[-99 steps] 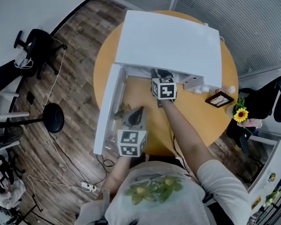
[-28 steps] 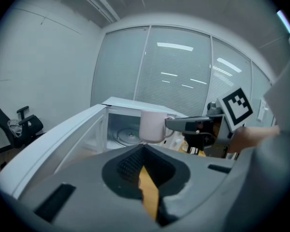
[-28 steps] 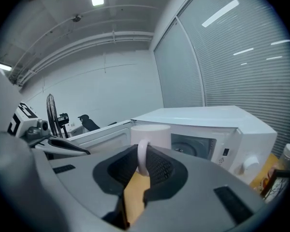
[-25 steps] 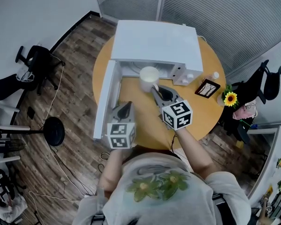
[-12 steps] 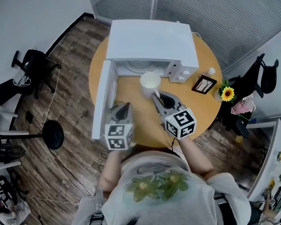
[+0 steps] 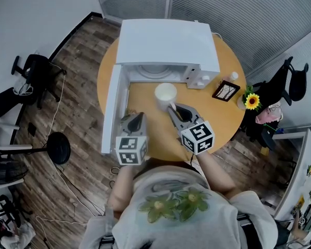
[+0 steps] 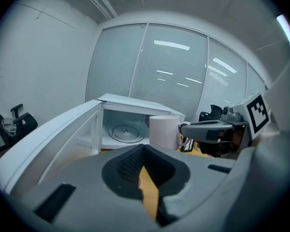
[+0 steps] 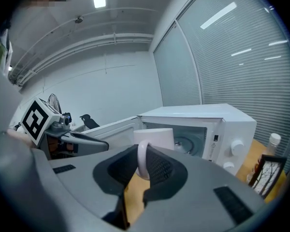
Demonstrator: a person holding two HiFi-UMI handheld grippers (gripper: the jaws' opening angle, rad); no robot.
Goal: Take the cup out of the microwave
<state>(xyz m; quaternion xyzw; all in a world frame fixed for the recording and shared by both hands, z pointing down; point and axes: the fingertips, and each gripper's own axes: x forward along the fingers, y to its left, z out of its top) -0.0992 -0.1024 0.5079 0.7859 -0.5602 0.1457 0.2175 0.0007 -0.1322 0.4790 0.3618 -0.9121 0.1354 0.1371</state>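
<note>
A white cup hangs just in front of the open white microwave, above the orange table. My right gripper is shut on the cup's handle; in the right gripper view the handle sits between the pads and the cup's body stands beyond them. My left gripper hovers near the open door, shut, with nothing in it. In the left gripper view the cup shows right of the empty turntable, ahead of the left gripper.
A small picture frame, a sunflower and a little bottle stand on the table to the microwave's right. The door juts out toward me on the left. Office chairs stand on the wood floor around the table.
Four seconds ago the right gripper reached into the microwave. Over the last second it has drawn the cup a little farther from the opening, toward me. The left gripper has stayed put.
</note>
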